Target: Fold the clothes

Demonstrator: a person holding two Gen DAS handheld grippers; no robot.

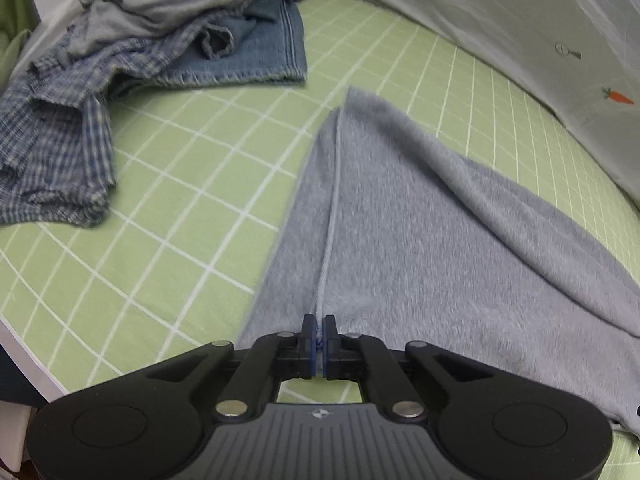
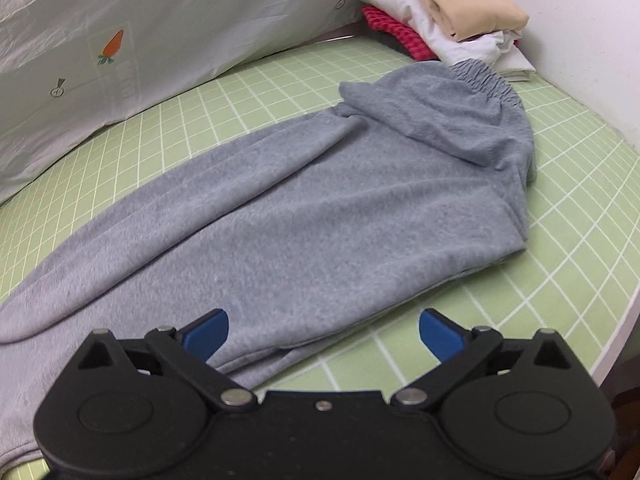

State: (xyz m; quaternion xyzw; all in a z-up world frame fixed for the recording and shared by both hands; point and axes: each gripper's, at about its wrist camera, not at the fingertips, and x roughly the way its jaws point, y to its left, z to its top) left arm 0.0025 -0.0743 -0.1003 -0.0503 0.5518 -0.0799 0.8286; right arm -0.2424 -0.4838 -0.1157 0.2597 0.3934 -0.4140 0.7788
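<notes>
Two hand-held grippers | left hand-held gripper [image 1: 319, 330] is clamping grey sweatpants [image 1: 400, 240] edge | right hand-held gripper [image 2: 323, 330] is hovering, jaws apart, over sweatpants.

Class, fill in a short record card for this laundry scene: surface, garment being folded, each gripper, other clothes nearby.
Surface: green checked sheet
Garment being folded: grey sweatpants, lying flat, elastic waistband at the far end
Left gripper: shut on a hem edge of the sweatpants
Right gripper: open, holding nothing, over the sweatpants' near edge
Unfolded pile: plaid shirt, grey garment, blue denim item
Folded stack: beige, white and red items
</notes>
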